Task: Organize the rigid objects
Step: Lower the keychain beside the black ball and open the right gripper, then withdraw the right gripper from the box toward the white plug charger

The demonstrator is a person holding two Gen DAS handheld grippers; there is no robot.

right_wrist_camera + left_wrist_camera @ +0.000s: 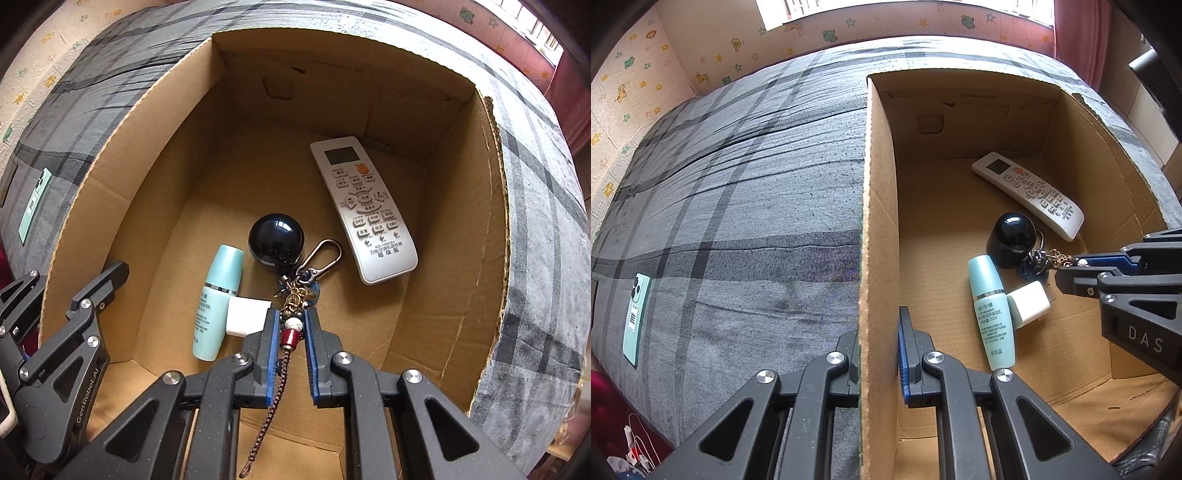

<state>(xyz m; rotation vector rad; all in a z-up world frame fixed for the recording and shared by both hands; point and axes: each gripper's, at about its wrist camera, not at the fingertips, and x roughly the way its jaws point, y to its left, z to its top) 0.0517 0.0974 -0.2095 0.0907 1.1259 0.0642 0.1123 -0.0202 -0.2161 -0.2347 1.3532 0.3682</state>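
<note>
My right gripper (291, 325) is shut on a beaded keychain (297, 291), low inside an open cardboard box (491, 229). The keychain's carabiner reaches toward a glossy black dome (276, 240), and its braided cord trails back between the fingers. On the box floor lie a white remote (364, 210), a teal bottle (218, 302) and a white charger cube (245, 315). My left gripper (879, 350) is shut on the box's left wall (879, 221), one finger inside and one outside. In the left wrist view the right gripper (1067, 266) enters from the right with the keychain (1038, 260).
The box sits on a bed with a grey plaid cover (738, 184). A teal phone (636, 317) lies on the cover far to the left of the box. Patterned walls and a window stand behind the bed. White cables (639, 446) lie on the floor at the lower left.
</note>
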